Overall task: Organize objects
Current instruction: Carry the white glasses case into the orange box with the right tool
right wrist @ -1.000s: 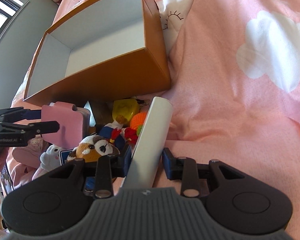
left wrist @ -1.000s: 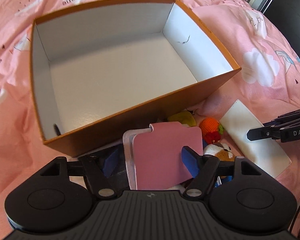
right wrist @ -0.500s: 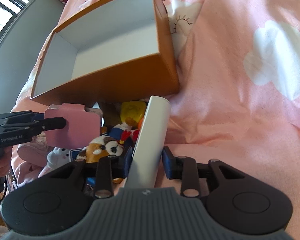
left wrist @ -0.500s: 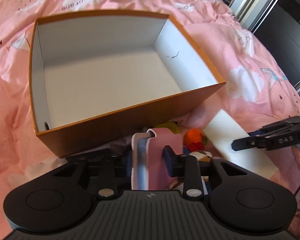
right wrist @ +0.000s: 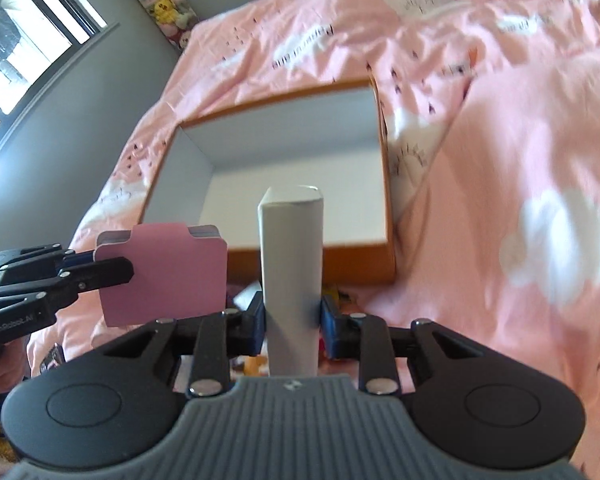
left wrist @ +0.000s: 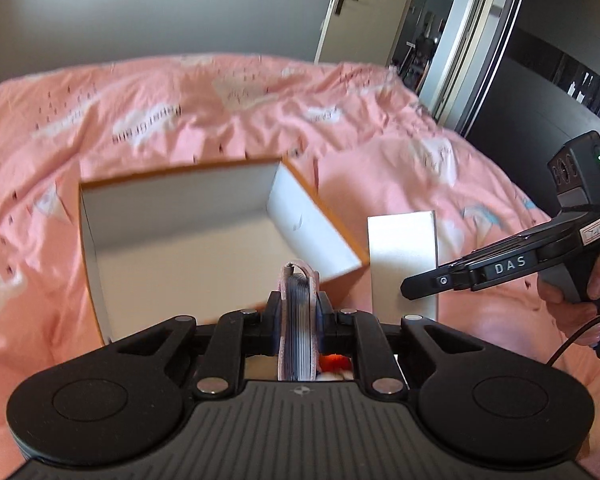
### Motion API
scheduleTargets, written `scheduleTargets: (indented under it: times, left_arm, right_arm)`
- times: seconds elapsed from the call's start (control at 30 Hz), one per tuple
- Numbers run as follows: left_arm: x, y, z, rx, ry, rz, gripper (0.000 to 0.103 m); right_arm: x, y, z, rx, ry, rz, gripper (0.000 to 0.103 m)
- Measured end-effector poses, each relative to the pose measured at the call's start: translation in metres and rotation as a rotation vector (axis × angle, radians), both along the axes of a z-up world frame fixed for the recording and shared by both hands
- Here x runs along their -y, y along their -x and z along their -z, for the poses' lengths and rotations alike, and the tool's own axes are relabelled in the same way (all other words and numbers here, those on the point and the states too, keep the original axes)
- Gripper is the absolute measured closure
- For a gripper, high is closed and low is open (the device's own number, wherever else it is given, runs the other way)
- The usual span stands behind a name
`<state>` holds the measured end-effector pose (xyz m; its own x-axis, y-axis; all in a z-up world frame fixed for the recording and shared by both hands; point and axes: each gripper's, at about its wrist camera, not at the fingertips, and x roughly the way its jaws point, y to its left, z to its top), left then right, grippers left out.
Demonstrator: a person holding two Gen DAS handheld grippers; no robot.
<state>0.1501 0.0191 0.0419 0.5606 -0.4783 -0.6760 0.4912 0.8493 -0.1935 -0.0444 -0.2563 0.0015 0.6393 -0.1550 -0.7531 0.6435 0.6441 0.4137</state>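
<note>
My left gripper (left wrist: 298, 308) grips a pink notebook (left wrist: 298, 296) edge-on, its jaws still closing with the pads on both covers. The notebook hangs in the air just before the near wall of the orange box (left wrist: 172, 208), which lies open with a bare white inside. In the right wrist view the pink notebook (right wrist: 168, 272) shows flat-on in the left gripper (right wrist: 116, 270). A long white carton (right wrist: 292, 248) points toward the orange box (right wrist: 280, 128), with my right gripper (right wrist: 292, 316) closing on it. From the left wrist view the white carton (left wrist: 402, 256) stands upright beside the box's right corner.
A pink cloud-print duvet (left wrist: 180, 112) covers the bed under the box. Small toys (left wrist: 332, 360) lie below the grippers, mostly hidden. A person's hand (left wrist: 572, 308) holds the right gripper's handle. A door and dark wardrobe stand at the right, a window (right wrist: 28, 40) at the left.
The left jaws closed on the pink notebook and lifted it off the toy pile. The right gripper rose with the white carton. Both now tilt less steeply, so the room shows beyond the bed.
</note>
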Motion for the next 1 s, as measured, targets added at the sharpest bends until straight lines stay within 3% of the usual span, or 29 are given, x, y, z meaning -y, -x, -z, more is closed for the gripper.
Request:
scheduleTargets:
  times: [0.17,0.33,0.37,0.53,0.7,1.0]
  left_arm:
    - [0.001,-0.028,-0.020,0.089,-0.001,-0.039,0.085]
    - [0.003,-0.074,-0.005,0.085,-0.011,-0.099,0.085]
    - [0.004,-0.083,0.001,0.074,-0.019,-0.049,0.085]
    - [0.002,-0.117,0.041,-0.013,-0.034,-0.067,0.085]
    - [-0.006,-0.136,0.068,-0.077,-0.030,-0.083,0.085]
    - [-0.013,-0.147,0.087,-0.099,-0.037,-0.080,0.085]
  right_arm:
    - [0.028,-0.028,-0.033,0.026,0.092,-0.012,0.074]
    - [0.064,-0.074,-0.045,-0.004,0.145,-0.046,0.074]
    - [0.071,-0.086,-0.041,-0.027,0.143,-0.054,0.074]
    - [0.099,-0.134,0.009,-0.165,0.069,-0.072,0.074]
    - [0.109,-0.171,0.052,-0.341,0.108,-0.082,0.074]
    - [0.124,-0.209,0.086,-0.495,0.147,-0.039,0.074]
